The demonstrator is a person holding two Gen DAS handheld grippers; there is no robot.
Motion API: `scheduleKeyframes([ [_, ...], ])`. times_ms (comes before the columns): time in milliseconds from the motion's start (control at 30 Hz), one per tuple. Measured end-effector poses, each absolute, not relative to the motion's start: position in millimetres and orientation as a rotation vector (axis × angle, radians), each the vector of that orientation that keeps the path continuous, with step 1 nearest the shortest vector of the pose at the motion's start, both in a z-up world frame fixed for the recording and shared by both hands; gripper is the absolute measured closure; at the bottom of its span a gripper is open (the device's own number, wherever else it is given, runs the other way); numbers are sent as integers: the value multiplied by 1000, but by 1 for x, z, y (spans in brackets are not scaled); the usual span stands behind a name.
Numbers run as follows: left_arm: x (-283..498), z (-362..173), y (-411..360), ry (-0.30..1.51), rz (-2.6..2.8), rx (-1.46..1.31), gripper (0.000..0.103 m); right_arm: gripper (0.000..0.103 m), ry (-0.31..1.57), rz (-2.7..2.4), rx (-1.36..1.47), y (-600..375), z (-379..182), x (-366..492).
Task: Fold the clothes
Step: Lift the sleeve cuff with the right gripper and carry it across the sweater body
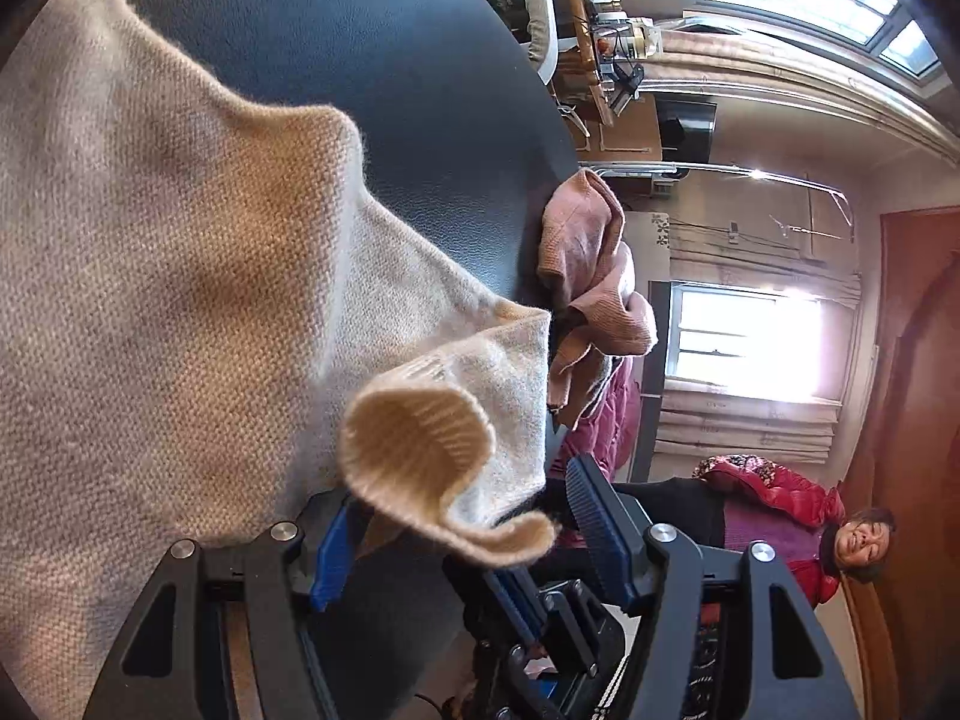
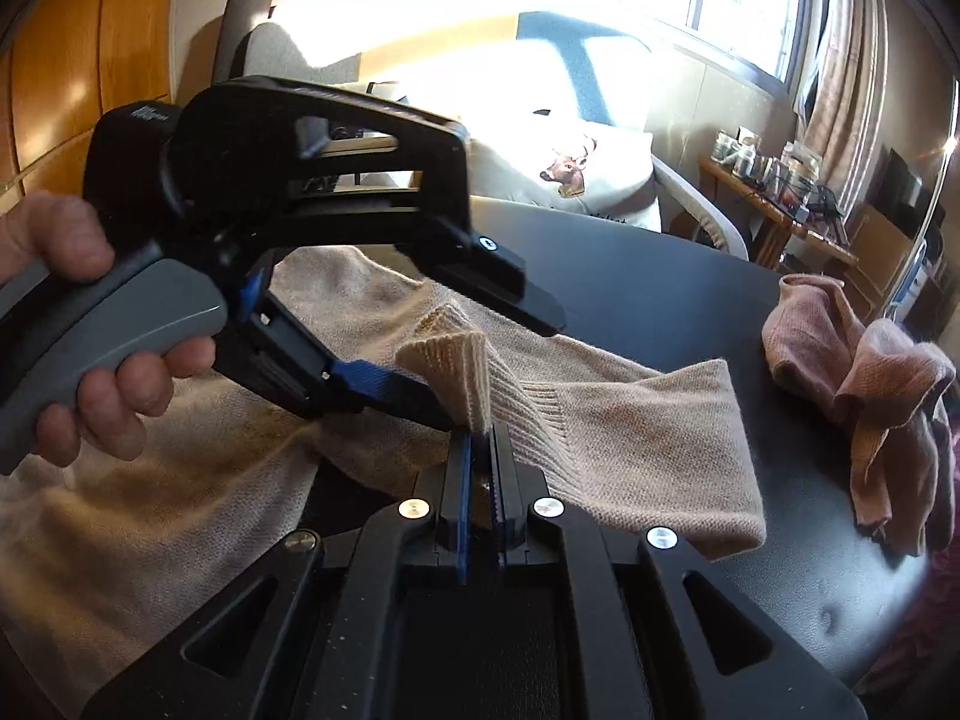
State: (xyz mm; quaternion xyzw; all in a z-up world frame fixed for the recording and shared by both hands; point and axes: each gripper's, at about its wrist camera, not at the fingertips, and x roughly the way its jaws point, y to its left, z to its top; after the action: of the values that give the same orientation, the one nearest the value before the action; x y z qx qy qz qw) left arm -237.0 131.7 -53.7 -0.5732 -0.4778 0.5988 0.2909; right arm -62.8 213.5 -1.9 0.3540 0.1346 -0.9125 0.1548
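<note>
Holding the beige sweater's (image 2: pixel 180 480) ribbed cuff (image 2: pixel 462 366) clamped in my right tool (image 2: pixel 480 438), I see the sleeve run rightward across the bench (image 2: pixel 660 276). My left tool (image 1: pixel 462 516) stands apart, the cuff loose between its pads, nearest the fold.

The left gripper (image 1: pixel 465 516) has its jaws spread wide, blue pads apart, not pinching anything. In the right wrist view a bare hand (image 2: pixel 90 354) is wrapped round its grey handle. The right gripper (image 2: pixel 482 444) is clamped tight, pads pressed together, angled downward.
</note>
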Motion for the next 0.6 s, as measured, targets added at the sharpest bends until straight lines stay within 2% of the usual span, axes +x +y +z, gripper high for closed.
scheduleKeyframes([
  [133, -234, -58, 130, -1334, 1562, -1497, 41, 97, 492, -2618, 975, 204, -3, -55],
  [200, -233, -57, 129, -1335, 1575, -1480, 52, 94, 491, -2613, 979, 203, -4, -55],
  [333, -236, -49, 132, -1294, 1616, -1466, 80, 70, 456, -2591, 970, 203, -2, -51],
  [400, -236, -46, 134, -1276, 1635, -1455, 95, 50, 455, -2606, 952, 205, -1, -47],
  [500, -236, -44, 132, -1248, 1688, -1460, 96, 32, 389, -2662, 945, 217, 0, -43],
  [600, -236, -45, 124, -1223, 1754, -1490, 96, 31, 294, -2690, 988, 231, -4, -45],
])
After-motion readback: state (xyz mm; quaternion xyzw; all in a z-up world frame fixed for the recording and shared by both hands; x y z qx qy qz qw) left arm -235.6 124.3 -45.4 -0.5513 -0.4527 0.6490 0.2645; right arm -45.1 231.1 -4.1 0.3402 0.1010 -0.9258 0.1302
